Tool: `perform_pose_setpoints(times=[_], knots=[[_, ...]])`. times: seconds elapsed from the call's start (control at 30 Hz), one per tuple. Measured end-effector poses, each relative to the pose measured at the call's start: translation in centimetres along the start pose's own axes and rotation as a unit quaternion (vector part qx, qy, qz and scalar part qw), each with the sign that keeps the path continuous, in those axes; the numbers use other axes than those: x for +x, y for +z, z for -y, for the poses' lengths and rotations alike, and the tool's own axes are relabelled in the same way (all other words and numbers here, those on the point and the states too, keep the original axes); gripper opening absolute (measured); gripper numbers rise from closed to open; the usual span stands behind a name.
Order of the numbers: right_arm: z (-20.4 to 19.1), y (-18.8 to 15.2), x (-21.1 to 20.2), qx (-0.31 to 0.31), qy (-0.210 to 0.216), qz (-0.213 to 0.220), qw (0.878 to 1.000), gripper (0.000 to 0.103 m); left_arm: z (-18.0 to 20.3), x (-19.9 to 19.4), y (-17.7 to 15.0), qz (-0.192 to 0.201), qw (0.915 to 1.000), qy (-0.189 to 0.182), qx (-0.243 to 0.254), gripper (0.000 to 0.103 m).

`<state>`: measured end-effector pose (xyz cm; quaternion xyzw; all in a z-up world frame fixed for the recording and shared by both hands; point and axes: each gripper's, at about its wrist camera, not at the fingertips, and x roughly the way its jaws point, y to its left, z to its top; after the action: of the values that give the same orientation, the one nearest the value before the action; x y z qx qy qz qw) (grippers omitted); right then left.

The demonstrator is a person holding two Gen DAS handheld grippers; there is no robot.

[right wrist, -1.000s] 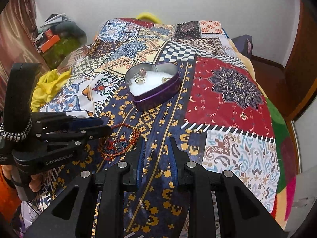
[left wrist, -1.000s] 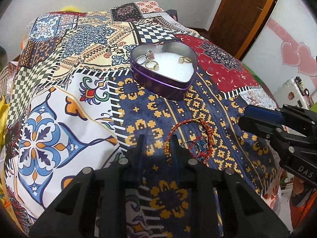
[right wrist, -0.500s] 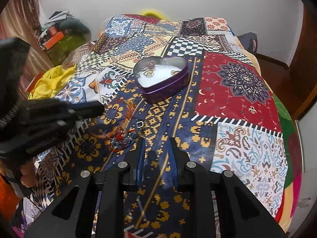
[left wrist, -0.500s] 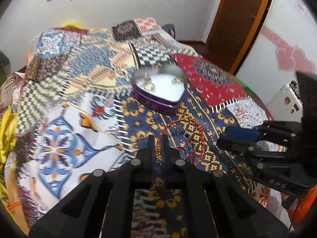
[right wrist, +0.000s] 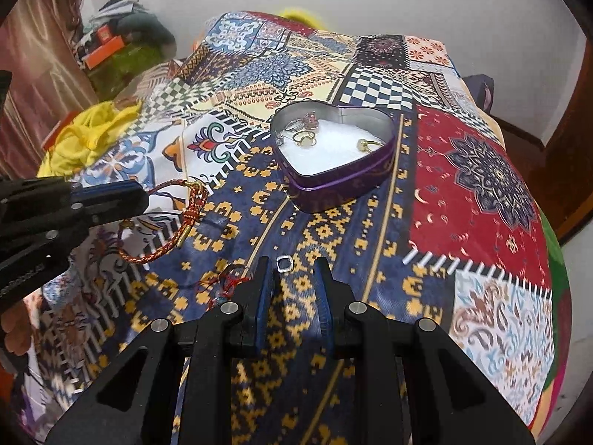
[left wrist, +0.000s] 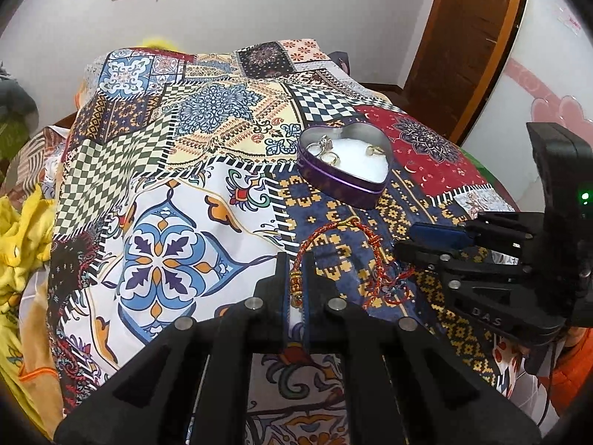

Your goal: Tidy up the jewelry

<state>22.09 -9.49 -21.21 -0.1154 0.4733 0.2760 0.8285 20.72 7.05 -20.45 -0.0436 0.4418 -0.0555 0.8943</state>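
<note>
On the bed, the left gripper was clamped on the braided bracelet, lifting it for transfer to the heart-shaped tin. The right gripper stood open and empty, straddling a small silver ring, apparently next.

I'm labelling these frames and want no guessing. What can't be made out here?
- Rings in the heart tin: too small for detail.
- Thin red cord: partly hidden behind the right claw, right wrist view.
- Braided bracelet: its pinched part hidden between the left claw fingers, left wrist view.
</note>
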Motion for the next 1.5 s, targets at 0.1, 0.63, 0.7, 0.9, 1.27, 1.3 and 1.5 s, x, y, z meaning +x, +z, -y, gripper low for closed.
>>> perform_pose_setpoints(times=[0.1,0.63,0.7,0.9,1.27,1.3,1.5], knots=[[-0.4,0.0,0.3,-0.016,-0.007,0.000,1.000,0.020,-0.1,0.3,0.1,0.001,1.0000,-0.003,0.000,0.004],[0.9,0.6,-3.7,0.010,0.002,0.049,0.999,0.008,1.0,-1.4,2.2,0.033,0.9994,-0.008,0.000,0.004],[1.3,1.0,-4.7,0.015,0.001,0.062,0.998,0.008,1.2,-1.8,2.7,0.040,0.9992,-0.008,0.001,0.004],[2.0,2.1,-6.8,0.026,0.004,0.094,0.995,0.008,1.9,-2.1,4.1,0.055,0.9984,-0.011,0.004,0.004],[2.5,4.1,-7.5,0.031,0.011,0.127,0.991,0.008,2.7,-0.6,7.0,0.062,0.9979,-0.008,0.015,0.004],[2.6,4.2,-7.5,0.031,0.011,0.128,0.991,0.008,2.7,-0.4,7.1,0.062,0.9979,-0.007,0.016,0.004],[3.4,5.0,-6.5,0.041,0.023,0.129,0.991,0.008,2.5,1.4,8.0,0.054,0.9984,0.001,0.016,0.004]])
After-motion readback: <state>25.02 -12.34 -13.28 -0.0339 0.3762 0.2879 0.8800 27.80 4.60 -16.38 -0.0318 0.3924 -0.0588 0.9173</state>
